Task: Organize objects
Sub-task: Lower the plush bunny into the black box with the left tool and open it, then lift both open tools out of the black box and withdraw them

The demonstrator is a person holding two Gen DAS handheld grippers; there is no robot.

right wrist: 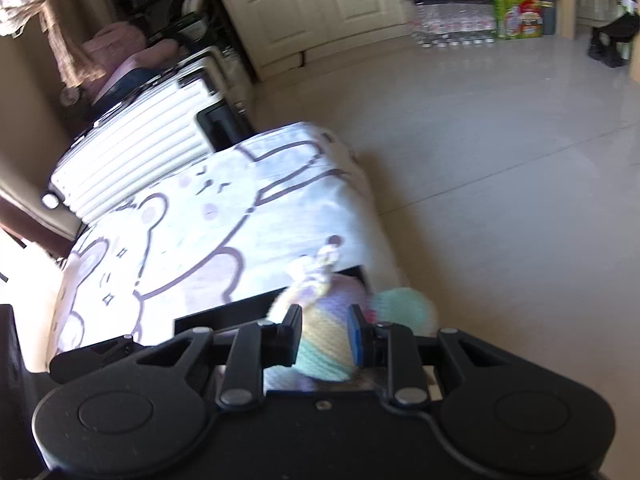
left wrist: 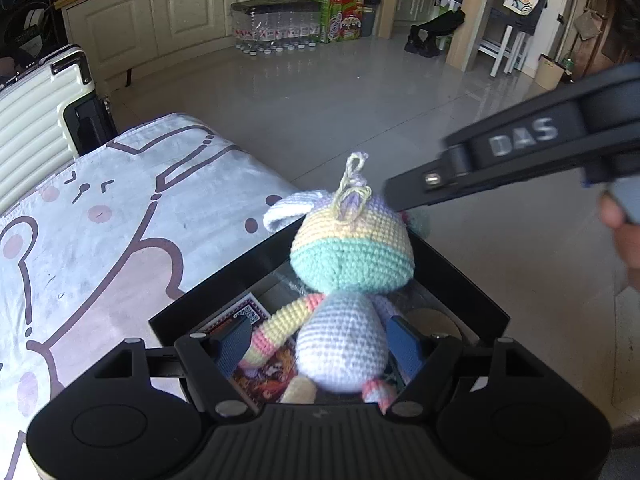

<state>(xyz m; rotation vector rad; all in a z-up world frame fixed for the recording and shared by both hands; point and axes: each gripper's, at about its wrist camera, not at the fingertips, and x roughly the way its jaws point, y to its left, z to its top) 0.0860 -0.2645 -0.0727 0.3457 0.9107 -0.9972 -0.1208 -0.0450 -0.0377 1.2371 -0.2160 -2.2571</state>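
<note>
- A pastel crocheted doll (left wrist: pixel 348 280), banded in mint, yellow, lilac and white yarn, sits upright in a shallow black open box (left wrist: pixel 460 276) with its round head above the rim.
- The box rests at the edge of a surface covered by a white cloth printed with cartoon bears (left wrist: pixel 100 220).
- Printed cards (left wrist: pixel 250 314) lie flat on the box floor beneath the doll.
- The left gripper (left wrist: pixel 318 344) is released: its blue pads flank the doll's white body, and the left pad stands clear of it.
- The right gripper (right wrist: pixel 325 336) is clenched on the doll's head, one pad pressing each side.
- In the left wrist view, that right gripper's black arm comes in from the right and meets the head's upper right side.
- A ribbed cream suitcase (right wrist: pixel 132 152) stands beyond the cloth.
</note>
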